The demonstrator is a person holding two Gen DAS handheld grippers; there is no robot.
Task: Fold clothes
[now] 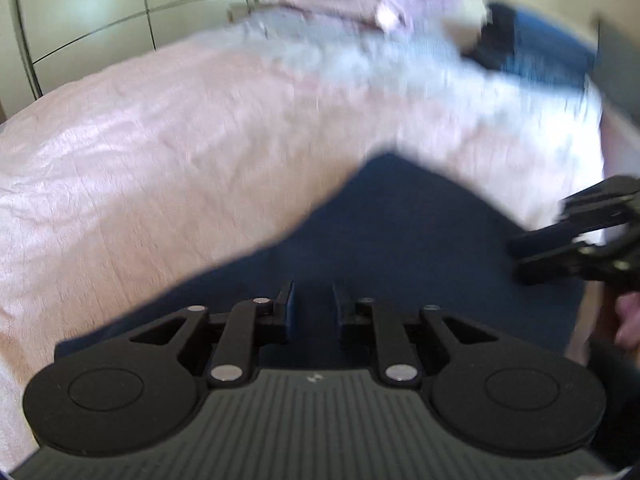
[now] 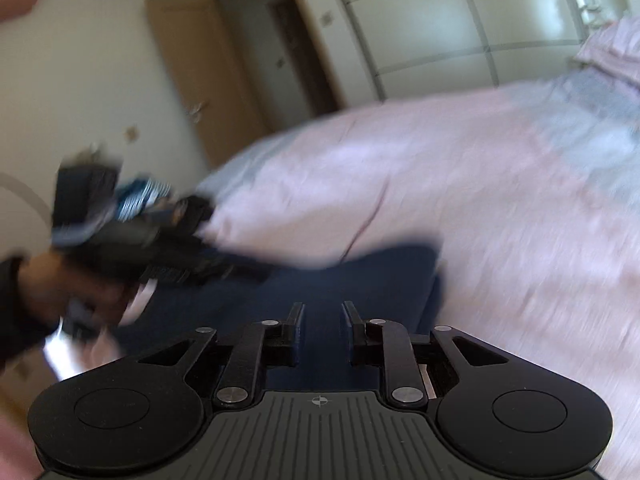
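Observation:
A dark navy garment lies on the pink bedspread, one corner pointing up the bed. My left gripper sits at its near edge, jaws narrow, with navy cloth filling the gap between the pads. The right gripper comes in from the right edge, jaws close together at the garment's side. In the right wrist view the right gripper also has navy cloth in its narrow gap. The left gripper appears there as a blurred shape, held by a hand.
A dark blue heap of clothes lies at the far right of the bed. A pale grey cloth and a pink pile lie near the head. Wardrobe doors stand behind, and a wooden door is across the room.

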